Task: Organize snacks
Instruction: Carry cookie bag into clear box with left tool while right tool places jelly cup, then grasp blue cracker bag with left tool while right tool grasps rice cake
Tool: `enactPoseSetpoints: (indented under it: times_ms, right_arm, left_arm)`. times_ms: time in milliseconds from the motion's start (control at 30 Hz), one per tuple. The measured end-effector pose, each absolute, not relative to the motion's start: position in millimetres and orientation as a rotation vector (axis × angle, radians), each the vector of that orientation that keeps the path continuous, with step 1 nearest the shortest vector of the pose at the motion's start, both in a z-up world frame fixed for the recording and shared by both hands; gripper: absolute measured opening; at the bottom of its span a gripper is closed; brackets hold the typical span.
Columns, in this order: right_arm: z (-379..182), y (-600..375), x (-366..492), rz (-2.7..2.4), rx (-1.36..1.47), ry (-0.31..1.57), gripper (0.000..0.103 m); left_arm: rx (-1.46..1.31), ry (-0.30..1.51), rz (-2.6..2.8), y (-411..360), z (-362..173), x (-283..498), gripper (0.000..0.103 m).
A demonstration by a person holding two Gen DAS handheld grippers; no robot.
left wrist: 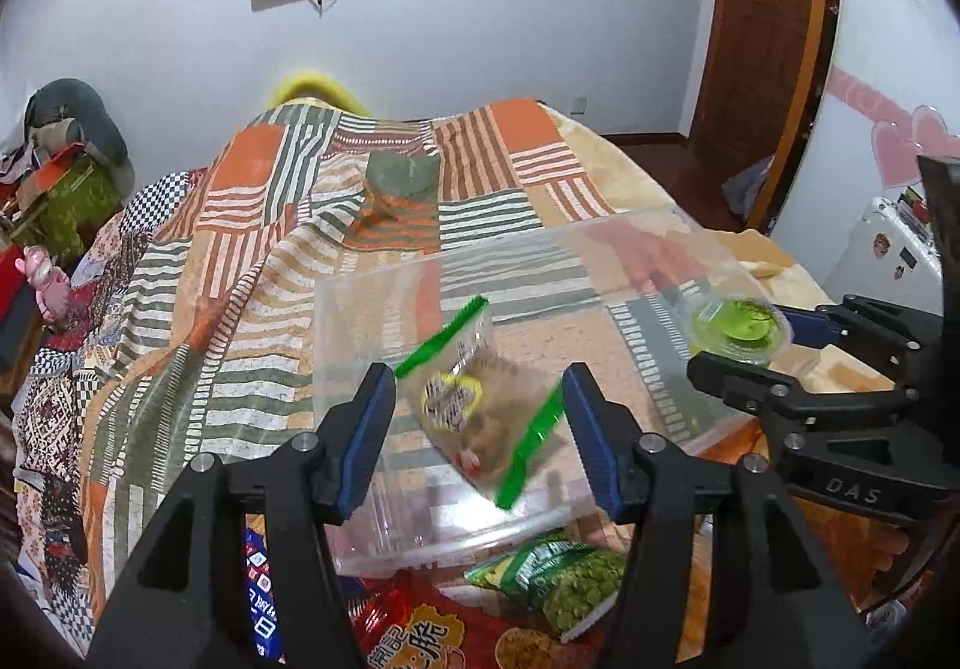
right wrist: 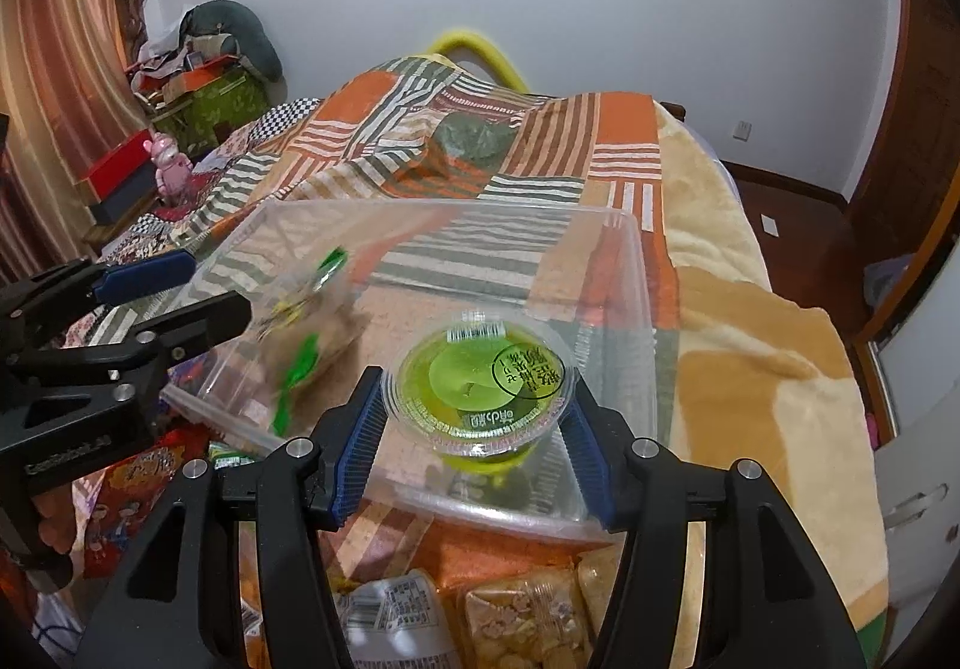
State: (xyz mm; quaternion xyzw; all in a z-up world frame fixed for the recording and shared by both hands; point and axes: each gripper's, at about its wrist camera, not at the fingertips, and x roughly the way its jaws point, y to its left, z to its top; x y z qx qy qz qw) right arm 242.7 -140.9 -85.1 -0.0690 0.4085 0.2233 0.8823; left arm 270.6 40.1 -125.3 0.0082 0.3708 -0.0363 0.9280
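Observation:
A clear plastic bin (left wrist: 372, 285) (right wrist: 636, 273) sits on the patchwork bed. My left gripper (left wrist: 477, 429) is open above the bin's near side. A clear snack packet with green edges (left wrist: 480, 417) (right wrist: 312, 345) is between and below its fingers, blurred, not touched by the pads. My right gripper (right wrist: 477, 405) is shut on a green jelly cup (right wrist: 480, 387) (left wrist: 741, 324) and holds it over the bin's right part. In the left wrist view the right gripper (left wrist: 762, 339) stands at the right.
Loose snacks lie in front of the bin: a red bag (left wrist: 420, 627), a green pea bag (left wrist: 558, 579), a blue packet (left wrist: 261, 603), yellow biscuit packs (right wrist: 528, 621) and a white packet (right wrist: 396, 615). The patchwork bedcover (left wrist: 240, 249) lies beyond. Clutter (right wrist: 192, 81) stands left.

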Motion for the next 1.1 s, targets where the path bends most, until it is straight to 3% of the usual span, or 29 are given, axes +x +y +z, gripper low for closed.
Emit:
enactPoseSetpoints:
  times_ms: [67,200,633,1100]
  right_arm:
    - [-83,-142,242,0.473,-0.138,0.847,0.054]
    - [-65,-145,231,0.451,-0.154,0.769,0.073]
    - [-40,-171,214,0.410,-0.155,0.688,0.073]
    - [-86,-228,214,0.295,-0.165,0.846,0.073]
  left_arm:
    - [0.011,0.753,-0.077,42,-121,266,0.058]
    - [-0.011,0.730,-0.069,51,-109,255,0.059]
    - [-0.016,0.698,0.051,120,-85,209,0.072]
    - [-0.022,0.899,0.074,157,-166,207,0.084]
